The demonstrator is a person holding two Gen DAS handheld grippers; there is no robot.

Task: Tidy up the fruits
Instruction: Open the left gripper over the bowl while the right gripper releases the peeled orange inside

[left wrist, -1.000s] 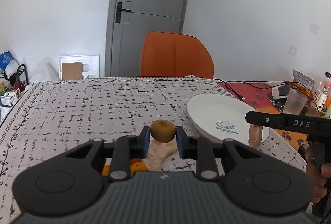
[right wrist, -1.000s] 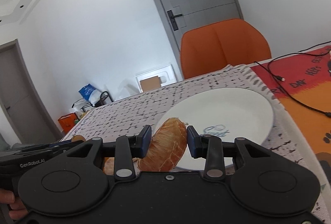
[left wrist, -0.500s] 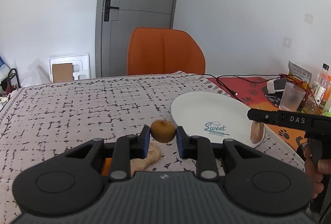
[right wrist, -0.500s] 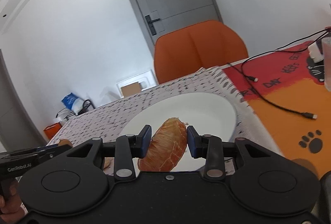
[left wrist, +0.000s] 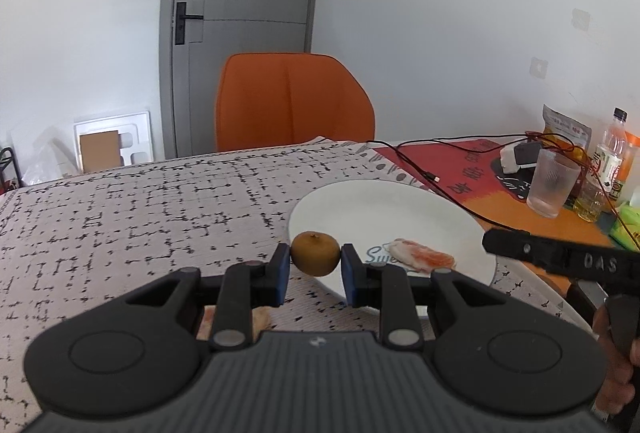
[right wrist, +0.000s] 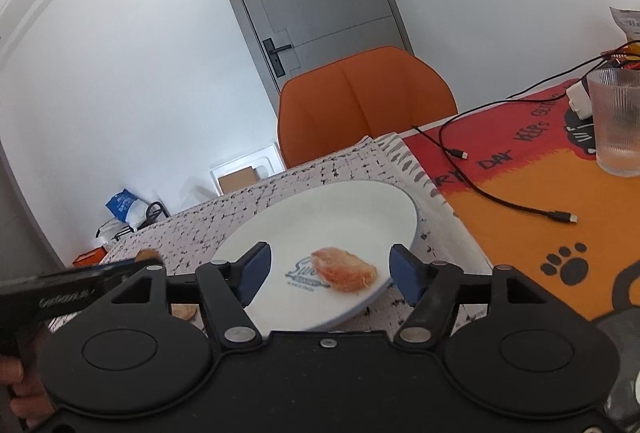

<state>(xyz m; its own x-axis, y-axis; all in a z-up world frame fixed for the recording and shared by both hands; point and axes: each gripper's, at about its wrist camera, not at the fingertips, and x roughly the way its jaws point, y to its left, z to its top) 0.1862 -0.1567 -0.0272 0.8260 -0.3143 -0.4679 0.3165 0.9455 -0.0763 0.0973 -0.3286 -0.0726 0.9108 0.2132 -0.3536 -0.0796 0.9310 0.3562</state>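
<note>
1. Fruit piece (right wrist: 344,270), peeled and orange, lies on the white plate (right wrist: 340,209) between the right gripper's (right wrist: 332,271) opening jaws, untouched by either pad.
2. Left gripper (left wrist: 315,268) is clenched on a small brown fruit (left wrist: 315,253) above the plate's near rim.
3. Only the left view shows that brown fruit clearly, plus another peeled piece (left wrist: 262,317) on the tablecloth (left wrist: 140,209).
4. A second ago the right gripper squeezed the peeled piece; now it lies released.

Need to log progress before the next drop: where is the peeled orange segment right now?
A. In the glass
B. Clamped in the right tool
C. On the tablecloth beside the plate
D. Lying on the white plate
D: the peeled orange segment lies on the white plate, untouched between the right tool's opening jaws.
</note>
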